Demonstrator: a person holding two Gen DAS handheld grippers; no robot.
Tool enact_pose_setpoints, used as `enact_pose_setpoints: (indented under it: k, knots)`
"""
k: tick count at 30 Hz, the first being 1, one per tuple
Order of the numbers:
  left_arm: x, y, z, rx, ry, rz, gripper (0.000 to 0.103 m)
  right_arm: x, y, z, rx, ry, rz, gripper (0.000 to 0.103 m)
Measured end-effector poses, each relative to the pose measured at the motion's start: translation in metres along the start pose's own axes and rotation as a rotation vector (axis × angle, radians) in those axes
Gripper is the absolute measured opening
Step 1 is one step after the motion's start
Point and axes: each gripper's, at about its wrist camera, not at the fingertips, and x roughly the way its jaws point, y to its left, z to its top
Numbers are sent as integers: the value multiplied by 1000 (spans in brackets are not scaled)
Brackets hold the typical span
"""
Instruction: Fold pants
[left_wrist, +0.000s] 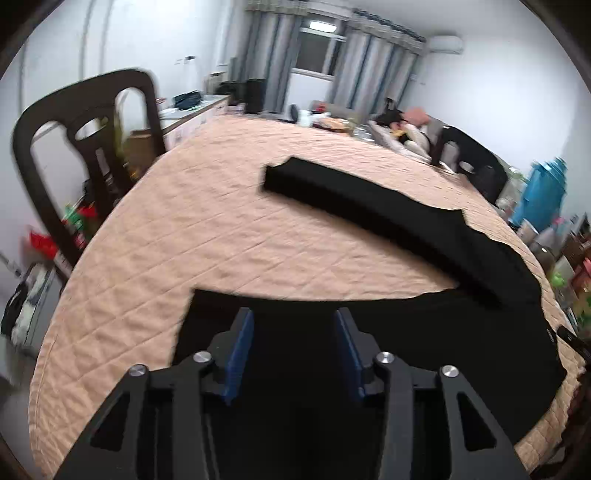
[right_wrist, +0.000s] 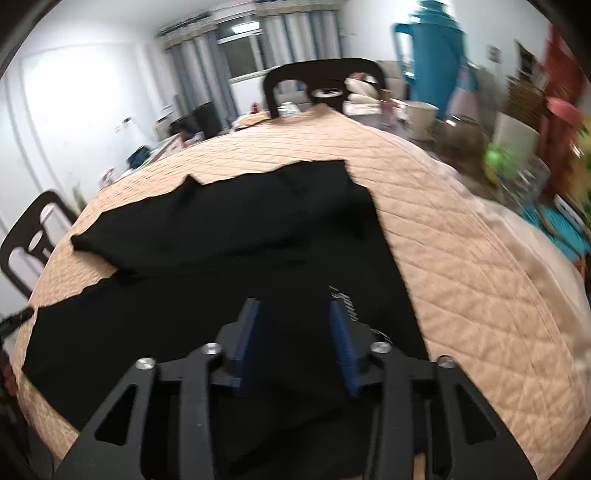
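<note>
Black pants (left_wrist: 388, 218) spread flat on the quilted tablecloth (left_wrist: 184, 236) — both tongs above them.
Left gripper (left_wrist: 294, 325) and right gripper (right_wrist: 295, 317) — jaws spread, pinching nothing.

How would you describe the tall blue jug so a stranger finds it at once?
Start at the table under the quilted beige cover. Past its far right edge, among clutter, stands the tall teal plastic thermos jug. It alone is bright blue, taller than the white cup beside it.
</note>
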Motion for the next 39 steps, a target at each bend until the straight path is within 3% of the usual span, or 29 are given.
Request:
enact_pose_setpoints:
  k: [5,7,9,13,18,23,31,33,36,38,39]
  knots:
    - [9,-34,32,59,14,-72,55,16,23,20,-70,26,64,44]
    - [12,-49,47,109,-1,-91,60,23,33,32,-117,31,95,44]
    - [23,-63,64,156,-10,-102,66,31,42,43,-157,35,108,44]
    - [59,-84,91,192,36,-126,66,59,49,68,-208,65,121,44]
    - [109,-101,123,250,76,-97,67,103,36,104,-168,127,133,44]
    - [162,-111,151,252,142,-59,69,137,28,133,-169,154,72,45]
    - [218,-128,156,280,223,-29,70,186,22,158,-173,222,44,45]
    - [222,-135,148,328,195,0,79,195,27,157,-199,246,53,45]
    - [223,-139,141,356,163,20,84,202,32,154,-240,241,56,56]
    - [222,-140,141,363,166,12,79,202,37,152,-262,236,39,57]
    - [222,-141,142,368,171,-2,71,202,39,152,-267,237,36,56]
